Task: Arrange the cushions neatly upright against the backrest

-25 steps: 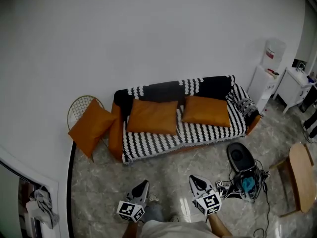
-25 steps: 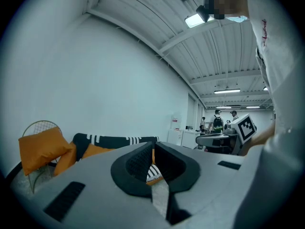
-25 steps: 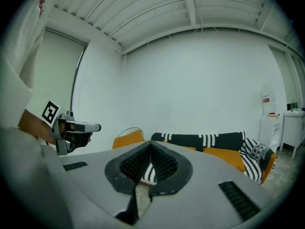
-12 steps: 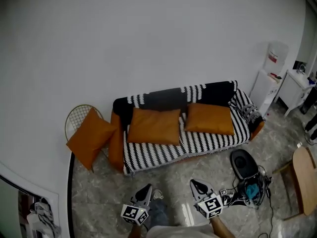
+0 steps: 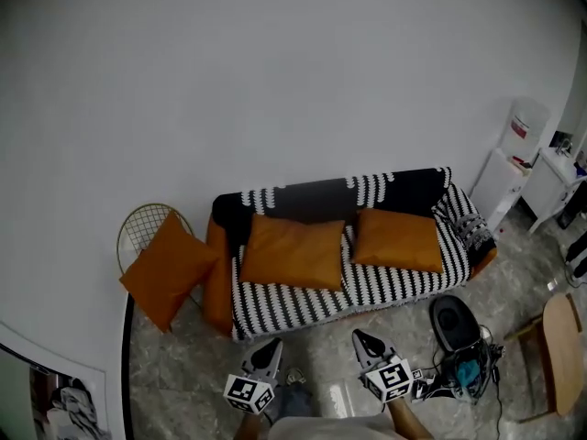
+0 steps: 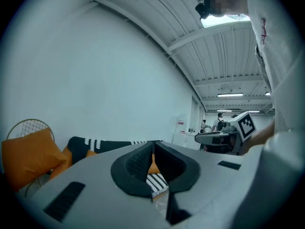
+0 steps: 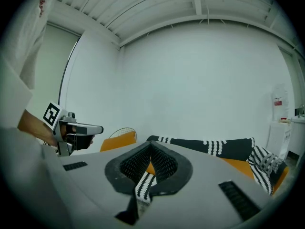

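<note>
Across the middle of my head view stands the sofa [image 5: 367, 287] in its black-and-white striped cover. Two orange cushions sit side by side on its seat, leaning on the backrest [image 5: 316, 198]: the left cushion [image 5: 293, 252] near the centre and the right cushion [image 5: 399, 240] just beside it. A third cushion [image 5: 165, 269] rests on a wire chair [image 5: 147, 227] at the left of the frame, close by the sofa's arm but off the sofa. Low in the frame, well short of the sofa, I hold the left gripper [image 5: 271, 346] and right gripper [image 5: 360, 339], each with its jaws pressed together on nothing.
</note>
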